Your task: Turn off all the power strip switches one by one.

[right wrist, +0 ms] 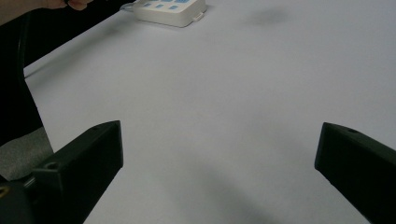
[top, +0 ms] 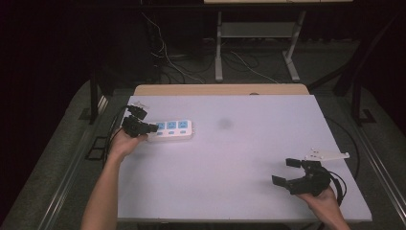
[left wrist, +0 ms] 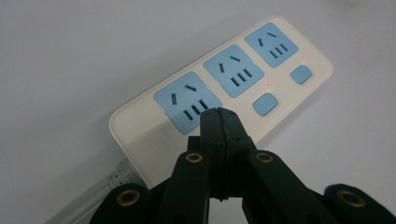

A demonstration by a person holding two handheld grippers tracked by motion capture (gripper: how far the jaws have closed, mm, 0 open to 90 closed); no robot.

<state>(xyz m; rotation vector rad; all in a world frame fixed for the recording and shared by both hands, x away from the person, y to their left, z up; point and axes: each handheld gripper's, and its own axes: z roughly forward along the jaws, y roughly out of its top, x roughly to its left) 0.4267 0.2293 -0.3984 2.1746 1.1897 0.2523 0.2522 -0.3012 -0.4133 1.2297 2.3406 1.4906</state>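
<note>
high view: a white surface point(top: 230, 163) with a person's forearms reaching in from the near edge. a white power strip point(top: 171, 129) with three blue sockets lies flat near the far left corner. the left gripper point(top: 152, 128), held in the person's left hand point(top: 123, 143), sits at the strip's left end, its tip over the casing. left gripper view: the two black jaws are pressed together with nothing between them, their joined tip hovering at the edge of the nearest blue socket point(left wrist: 187, 101); whether it touches the plastic cannot be told. two small blue buttons point(left wrist: 265, 103) sit alongside the sockets. the right gripper point(top: 282, 173) rests low over the near right part of the surface, well apart from the strip. right gripper view: its jaws stand wide apart over bare white surface, with the strip far off at the top.
</note>
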